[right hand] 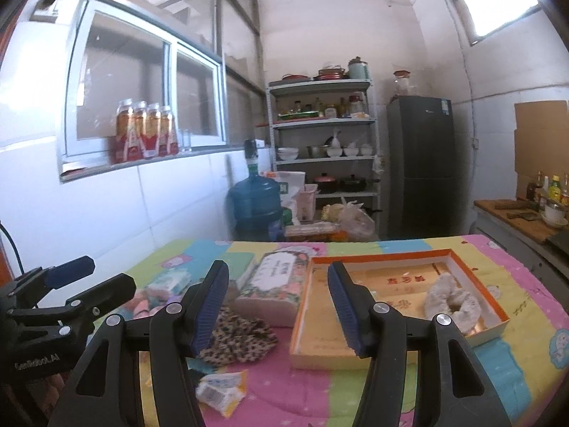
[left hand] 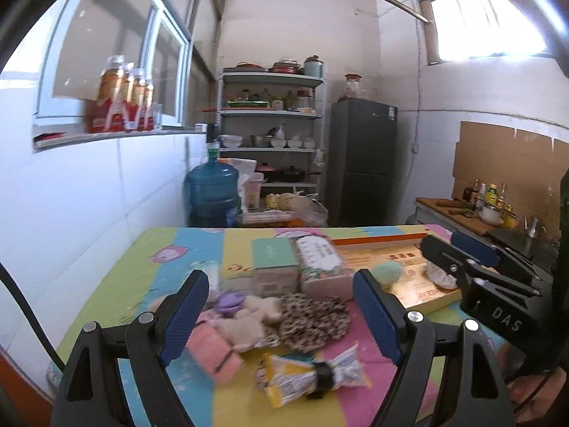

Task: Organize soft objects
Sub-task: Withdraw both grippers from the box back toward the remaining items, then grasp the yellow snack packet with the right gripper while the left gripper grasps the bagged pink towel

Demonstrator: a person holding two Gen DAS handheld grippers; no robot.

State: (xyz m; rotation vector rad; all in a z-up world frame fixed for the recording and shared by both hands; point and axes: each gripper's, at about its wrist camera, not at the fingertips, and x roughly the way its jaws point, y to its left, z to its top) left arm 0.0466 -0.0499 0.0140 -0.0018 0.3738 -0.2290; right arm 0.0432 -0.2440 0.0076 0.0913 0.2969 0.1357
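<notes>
A pile of soft things lies on the colourful table mat: a leopard-print scrunchie [left hand: 313,320] [right hand: 238,334], a beige plush piece [left hand: 249,316], a pink cloth [left hand: 213,352] and a purple item [left hand: 229,302]. To the right lies an open orange-rimmed box [left hand: 419,293] [right hand: 302,306]. It holds a white scrunchie [left hand: 441,274] [right hand: 451,302] and a green fluffy ball [left hand: 387,272]. My left gripper [left hand: 284,316] [right hand: 89,281] hovers open over the pile. My right gripper [right hand: 277,311] [left hand: 458,249] stands open above the box's left edge, holding nothing.
A floral tissue pack [left hand: 322,267] [right hand: 274,284] and a green-topped carton [left hand: 274,267] stand behind the pile. A tied snack packet [left hand: 309,377] [right hand: 222,389] lies near the front. Beyond the table are a water jug [right hand: 254,203], shelves [right hand: 323,149] and a fridge [right hand: 421,163]. A white wall runs along the left.
</notes>
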